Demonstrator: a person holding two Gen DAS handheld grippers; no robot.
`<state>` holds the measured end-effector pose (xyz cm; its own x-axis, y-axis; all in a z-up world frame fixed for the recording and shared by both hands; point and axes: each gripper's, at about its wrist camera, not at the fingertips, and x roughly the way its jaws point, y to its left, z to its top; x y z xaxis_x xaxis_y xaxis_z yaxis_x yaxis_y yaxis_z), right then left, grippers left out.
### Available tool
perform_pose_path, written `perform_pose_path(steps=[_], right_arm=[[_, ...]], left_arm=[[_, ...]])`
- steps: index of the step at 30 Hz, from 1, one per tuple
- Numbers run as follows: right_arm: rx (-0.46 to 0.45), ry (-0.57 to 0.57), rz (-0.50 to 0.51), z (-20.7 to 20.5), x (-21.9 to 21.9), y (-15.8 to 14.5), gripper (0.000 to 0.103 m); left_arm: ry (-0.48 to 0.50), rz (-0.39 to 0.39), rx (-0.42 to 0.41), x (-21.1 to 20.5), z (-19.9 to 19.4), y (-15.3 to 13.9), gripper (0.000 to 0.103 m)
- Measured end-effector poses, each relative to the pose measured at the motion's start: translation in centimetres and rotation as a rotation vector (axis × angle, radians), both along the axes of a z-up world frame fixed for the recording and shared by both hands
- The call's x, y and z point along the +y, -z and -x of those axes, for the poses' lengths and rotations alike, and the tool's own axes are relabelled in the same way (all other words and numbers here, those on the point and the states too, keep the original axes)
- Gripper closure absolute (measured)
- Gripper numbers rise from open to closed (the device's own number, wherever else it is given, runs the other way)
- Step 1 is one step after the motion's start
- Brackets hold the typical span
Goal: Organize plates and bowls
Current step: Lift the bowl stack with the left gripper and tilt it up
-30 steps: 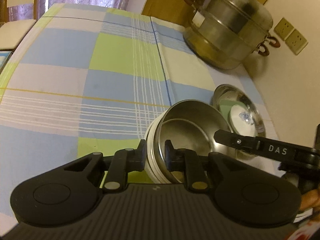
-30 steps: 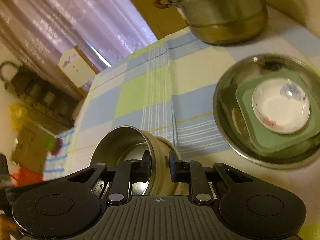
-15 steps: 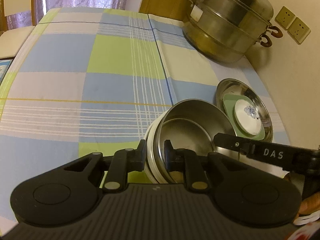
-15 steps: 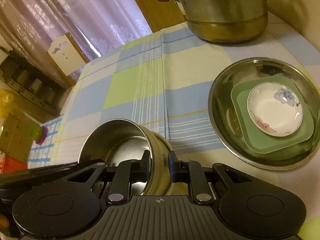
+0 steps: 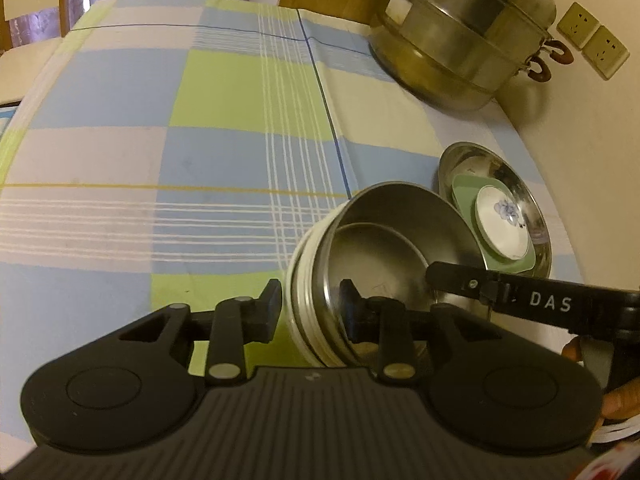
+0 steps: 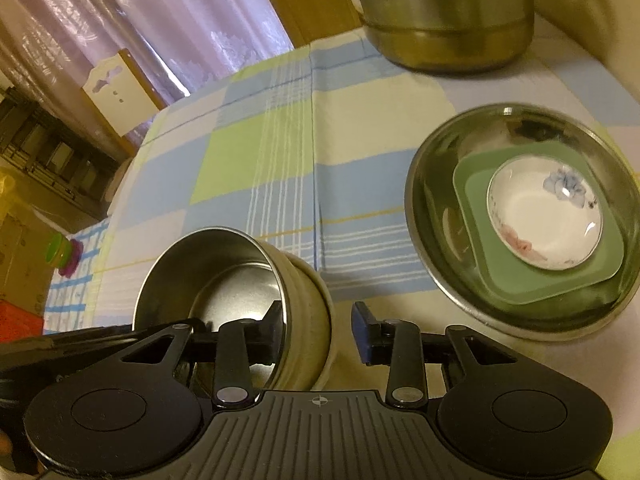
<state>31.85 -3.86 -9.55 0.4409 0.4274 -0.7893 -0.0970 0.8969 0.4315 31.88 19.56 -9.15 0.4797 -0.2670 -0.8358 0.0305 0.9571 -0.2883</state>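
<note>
A steel bowl (image 5: 400, 232) sits nested in a cream bowl (image 5: 298, 280) on the checked tablecloth. My left gripper (image 5: 312, 306) straddles their near wall, one finger outside, one inside. Its jaws are opening and the pads stand just off the wall. My right gripper (image 6: 318, 330) straddles the opposite side of the steel bowl (image 6: 208, 264) and cream bowl (image 6: 308, 300). Its jaws are opening too, and the outer finger is well away from the cream wall. To the right, a wide steel dish (image 6: 432, 184) holds a green square plate (image 6: 520, 288) with a small white flowered dish (image 6: 544, 220) on it.
A big steel steamer pot (image 5: 460, 40) stands at the table's back right, near the wall sockets (image 5: 592, 40). The checked cloth (image 5: 200, 120) stretches left and back of the bowls. A chair back and curtains lie beyond the far edge.
Both grippers' jaws have widened and come off the nested bowls' walls, which they pinched before. The bowls stay where they were.
</note>
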Motion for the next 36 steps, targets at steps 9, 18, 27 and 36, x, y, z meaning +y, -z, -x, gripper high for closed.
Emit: perform_pose_path(steps=[9, 18, 27, 36], right_arm=[[0.077, 0.038, -0.083, -0.8, -0.6, 1.3, 0.07], [0.124, 0.07, -0.069, -0.6, -1.2, 1.0, 0.082], [0.151, 0.08, -0.077, 0.6, -2.3, 0.6, 0.083], [0.145, 0.114, -0.067, 2.9, -5.8, -1.0, 0.084]], left_arm=[[0.011, 0.009, 0.009, 0.3, -0.3, 0.3, 0.075], [0.024, -0.024, -0.001, -0.6, 0.0, 0.1, 0.075], [0.014, -0.018, 0.013, -1.5, 1.3, -0.7, 0.075], [0.057, -0.011, -0.002, -5.4, 2.7, -2.0, 0.077]])
